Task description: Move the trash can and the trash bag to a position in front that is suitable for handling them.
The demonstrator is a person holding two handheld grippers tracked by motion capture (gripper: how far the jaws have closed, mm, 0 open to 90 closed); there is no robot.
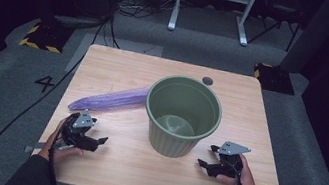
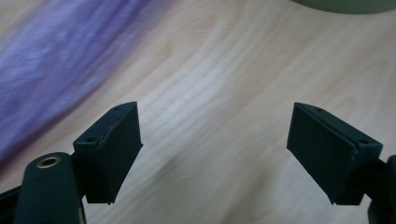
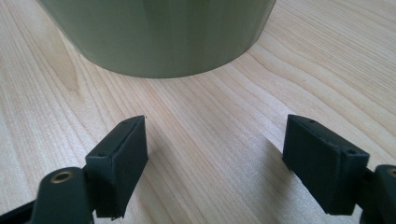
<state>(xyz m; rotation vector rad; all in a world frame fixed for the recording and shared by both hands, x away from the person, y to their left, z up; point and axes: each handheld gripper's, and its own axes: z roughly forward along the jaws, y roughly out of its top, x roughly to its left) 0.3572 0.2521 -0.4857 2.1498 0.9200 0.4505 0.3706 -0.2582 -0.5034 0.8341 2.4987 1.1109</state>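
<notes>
- My left gripper (image 1: 93, 140) sits low near the table's front left, held in my left hand (image 1: 62, 144), its jaws spread wide with nothing between them.
- My right gripper (image 1: 206, 164) sits low at the front right, gripped by my right hand (image 1: 239, 178), jaws likewise wide apart and empty.
- Both forearms come in from the near edge, and the two grippers angle inward toward each other.

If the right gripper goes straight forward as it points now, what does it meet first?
Most likely the green bin: the open right gripper faces its lower wall, with bare table between them.
</notes>
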